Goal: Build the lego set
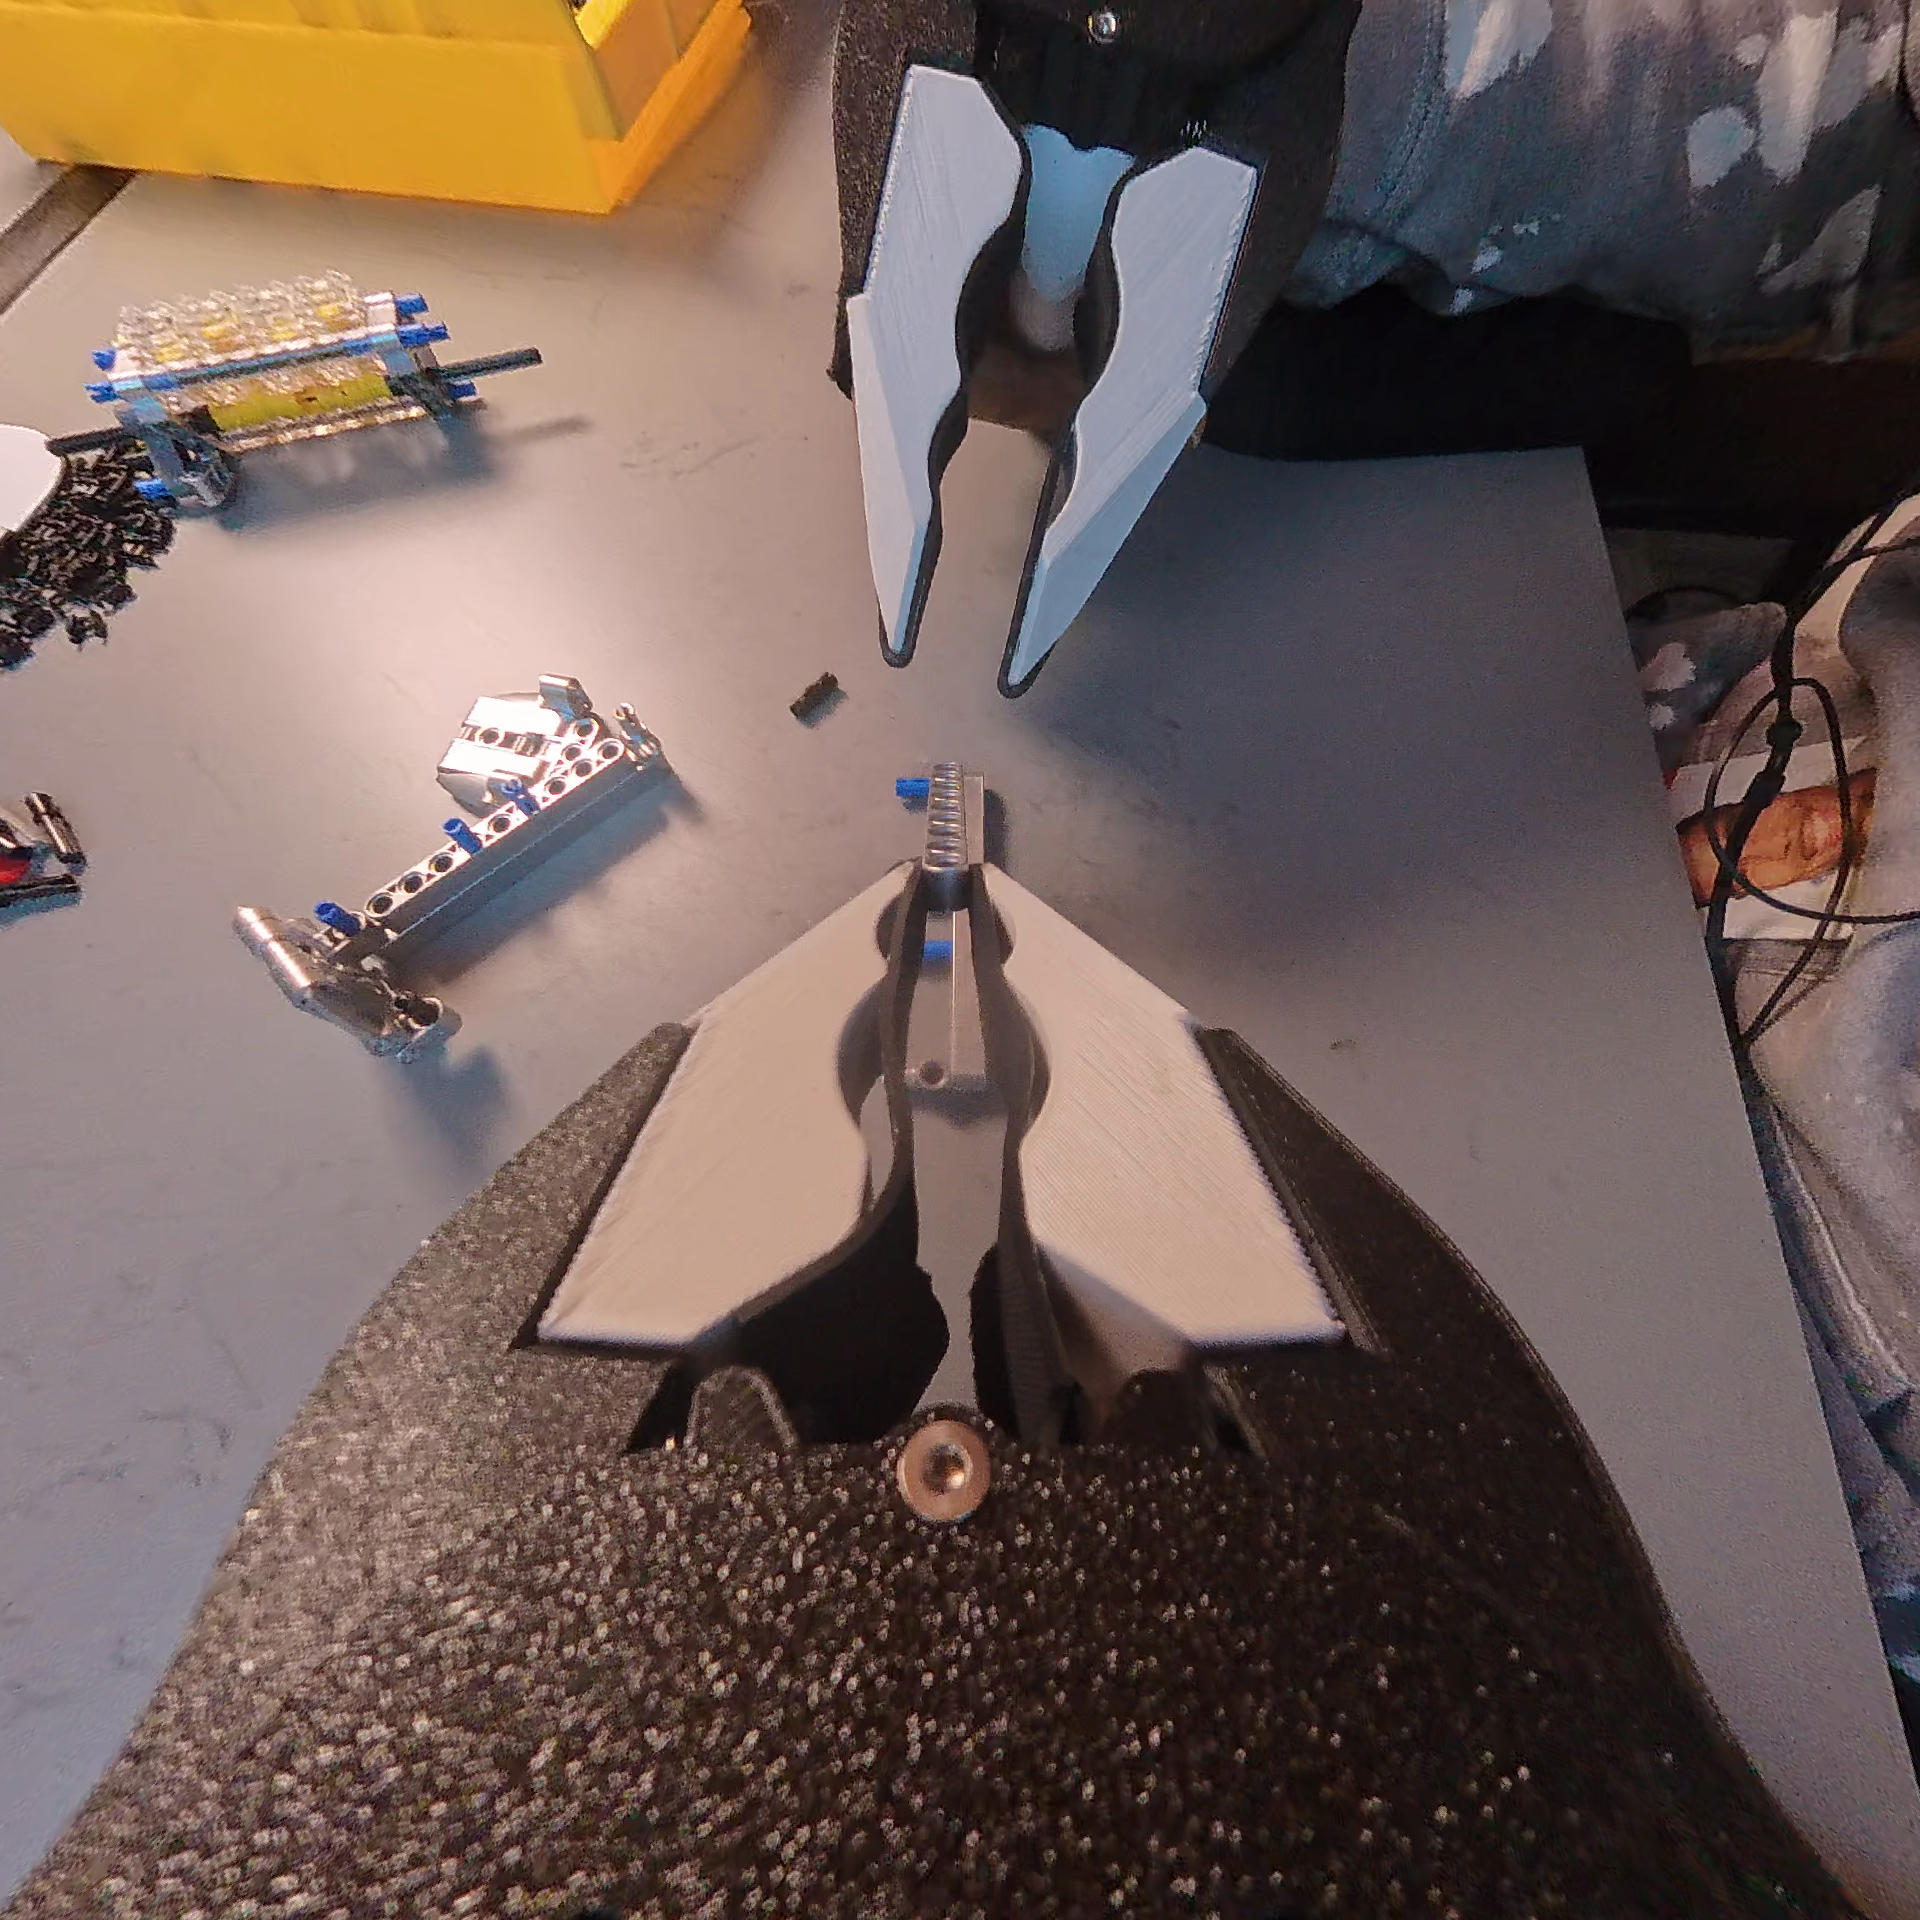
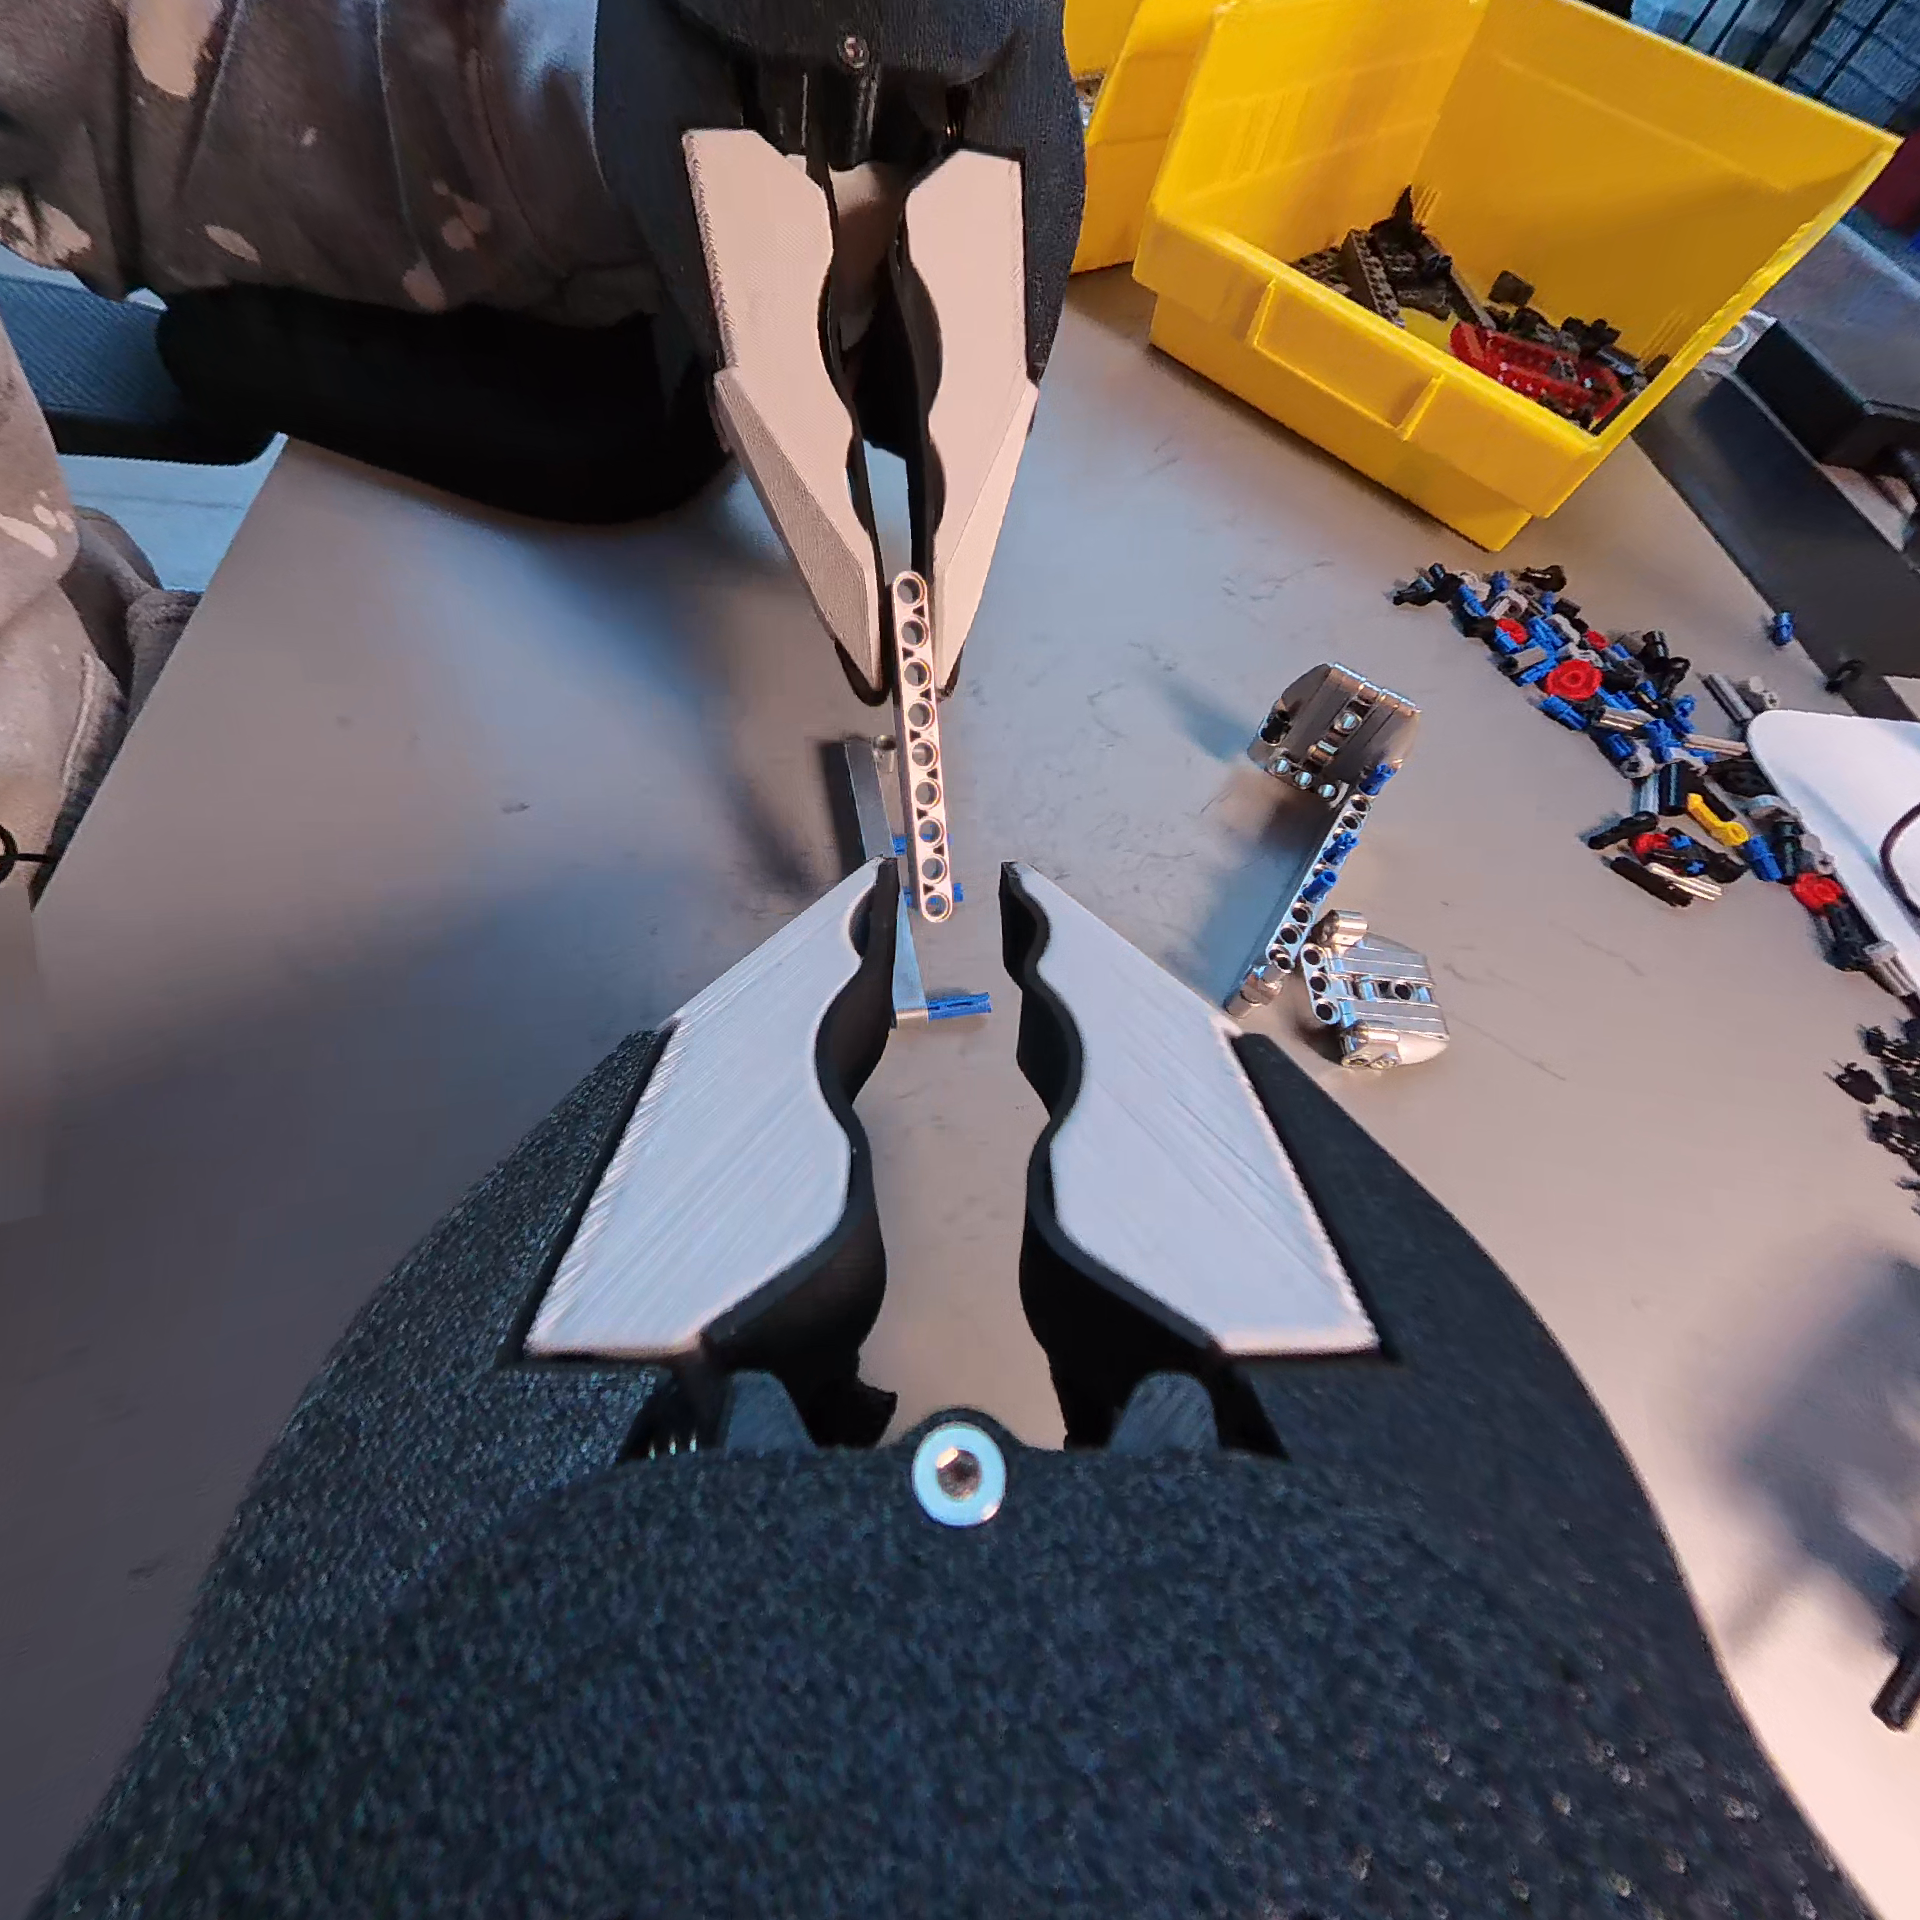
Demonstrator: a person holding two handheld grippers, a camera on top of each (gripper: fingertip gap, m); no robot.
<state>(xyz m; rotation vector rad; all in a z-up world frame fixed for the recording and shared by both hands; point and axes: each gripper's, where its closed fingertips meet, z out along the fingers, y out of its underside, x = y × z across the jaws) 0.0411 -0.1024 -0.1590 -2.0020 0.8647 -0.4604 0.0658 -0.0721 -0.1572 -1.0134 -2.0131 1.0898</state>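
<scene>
Two grey assemblies (image 1: 447, 873) (image 1: 275, 390), yellow bin (image 2: 1507, 260), loose pins (image 2: 1662, 727) around beam-holding left gripper (image 1: 948, 883)

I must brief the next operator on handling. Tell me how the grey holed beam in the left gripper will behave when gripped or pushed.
The grey holed beam looks like rigid plastic, jutting straight from the left gripper, so probably stiff. Thin and perforated, likely light. Held only at one end, it may pivot if pushed sideways.
</scene>
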